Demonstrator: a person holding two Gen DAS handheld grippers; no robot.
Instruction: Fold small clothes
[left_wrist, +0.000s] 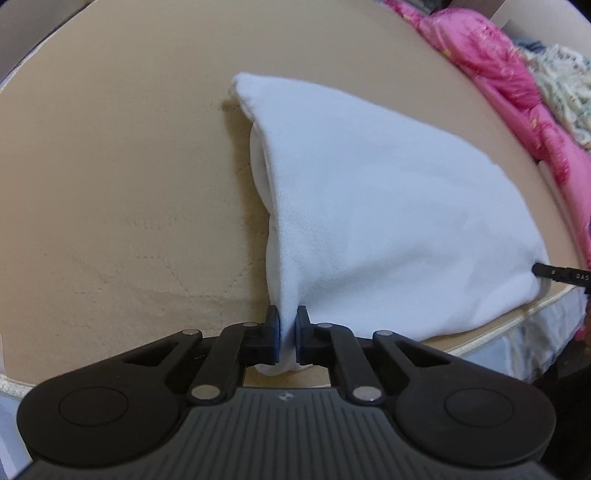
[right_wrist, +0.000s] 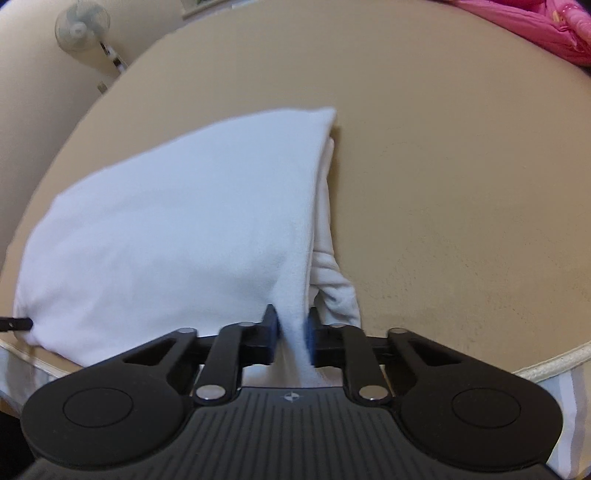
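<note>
We've got both jaws clamped on near corners of the white knit garment (left_wrist: 388, 206): light, floppy, so grip hems.

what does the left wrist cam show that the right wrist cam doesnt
Only the left wrist view shows the floral patterned cloth beyond the pink bedding, and the left gripper shut on the white garment.

Only the right wrist view shows the standing fan and the right gripper shut on the garment's other near corner.

Both show the white garment lying on the beige mattress, with pink bedding at the far edge.
</note>
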